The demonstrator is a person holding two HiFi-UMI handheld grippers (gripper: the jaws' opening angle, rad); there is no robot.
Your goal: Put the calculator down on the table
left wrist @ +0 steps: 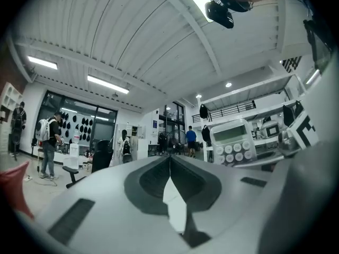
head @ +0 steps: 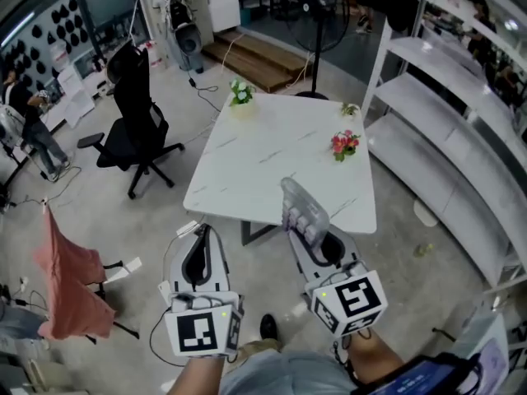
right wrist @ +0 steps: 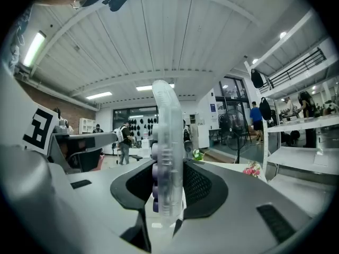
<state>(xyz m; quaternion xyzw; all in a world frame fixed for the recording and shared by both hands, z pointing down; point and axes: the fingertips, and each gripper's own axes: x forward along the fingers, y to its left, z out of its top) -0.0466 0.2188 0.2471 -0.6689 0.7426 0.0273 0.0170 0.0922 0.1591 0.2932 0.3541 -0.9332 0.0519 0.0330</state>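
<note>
White table [head: 272, 155] apparently lies under the calculator [head: 301, 211], pinched upright in the right tool [head: 303, 235].

Calculator [head: 300, 204] base — hidden inside right claw [head: 311, 237]

Table [head: 272, 167] ahead, office chair [head: 136, 118] left of it, shelves [head: 436, 118] right, flowers [head: 344, 144] on it.

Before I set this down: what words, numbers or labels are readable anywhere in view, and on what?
No text reads clearly in any view.
Pale plastic calculator with round keys: key labels and display too blurred to read.
Black-and-white square markers on the gripper cubes: coded patterns, no words.
Blue wall poster: too small to read.
</note>
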